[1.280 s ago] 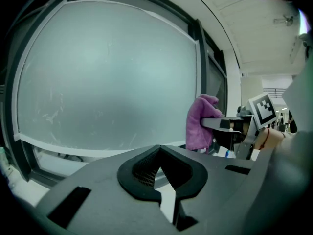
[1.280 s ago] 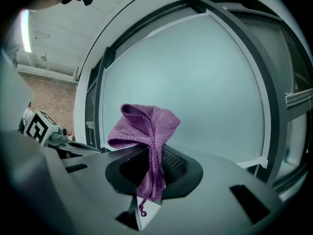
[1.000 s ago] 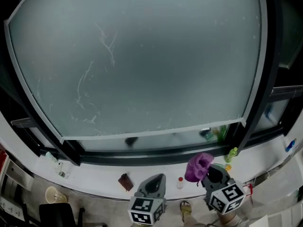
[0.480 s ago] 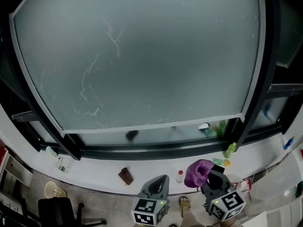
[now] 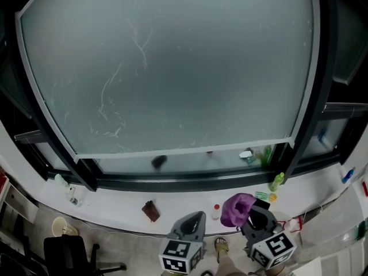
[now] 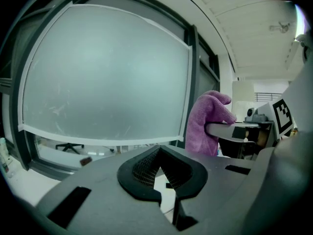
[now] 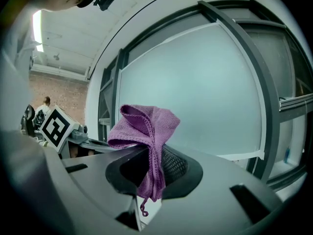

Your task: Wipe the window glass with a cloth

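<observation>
The big frosted window glass fills the head view and carries thin white streaks at its left. Both grippers hang low in front of the sill, well short of the glass. My right gripper is shut on a purple cloth, which bunches up above the jaws. In the right gripper view the cloth stands over the gripper with the glass behind it. My left gripper is to its left, jaws together with nothing in them. The left gripper view shows the cloth at the right.
A white sill runs under the window. On it are a small brown object, a red-capped white bottle, green bottles and spray bottles. A dark frame post borders the glass at the right. A black chair stands lower left.
The head view has shifted a little. Both grippers stay low by the sill, drifted slightly left, and the right one still holds the cloth.
</observation>
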A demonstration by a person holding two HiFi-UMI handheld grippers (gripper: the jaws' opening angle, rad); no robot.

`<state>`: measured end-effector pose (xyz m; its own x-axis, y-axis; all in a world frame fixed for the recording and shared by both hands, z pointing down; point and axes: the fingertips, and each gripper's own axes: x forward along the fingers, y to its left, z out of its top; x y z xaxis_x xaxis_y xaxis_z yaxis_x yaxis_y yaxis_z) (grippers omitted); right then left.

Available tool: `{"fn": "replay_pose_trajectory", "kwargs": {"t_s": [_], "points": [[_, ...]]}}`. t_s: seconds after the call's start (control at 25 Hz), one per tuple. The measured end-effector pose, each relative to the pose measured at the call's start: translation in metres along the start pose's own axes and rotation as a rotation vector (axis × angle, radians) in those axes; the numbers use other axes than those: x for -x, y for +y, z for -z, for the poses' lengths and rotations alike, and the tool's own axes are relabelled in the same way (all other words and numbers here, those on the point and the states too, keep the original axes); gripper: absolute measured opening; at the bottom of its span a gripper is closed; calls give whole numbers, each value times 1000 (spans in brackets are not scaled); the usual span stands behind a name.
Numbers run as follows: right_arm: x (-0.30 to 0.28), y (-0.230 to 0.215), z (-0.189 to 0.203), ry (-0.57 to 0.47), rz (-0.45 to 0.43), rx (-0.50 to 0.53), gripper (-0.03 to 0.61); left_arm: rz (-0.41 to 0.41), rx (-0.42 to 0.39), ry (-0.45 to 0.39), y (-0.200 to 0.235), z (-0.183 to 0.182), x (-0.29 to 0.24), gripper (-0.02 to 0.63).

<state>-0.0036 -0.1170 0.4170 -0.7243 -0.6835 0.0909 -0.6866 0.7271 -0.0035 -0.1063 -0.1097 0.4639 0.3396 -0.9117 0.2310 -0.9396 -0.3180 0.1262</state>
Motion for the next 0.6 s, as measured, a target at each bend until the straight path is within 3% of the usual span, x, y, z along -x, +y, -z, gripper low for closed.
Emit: {"fn": "replay_pose_trajectory", "kwargs": {"t_s": [0.6], "points": [[21,-5,8,3,25,16,51,-33,-14,-23,-4,-4,24,5]]}}
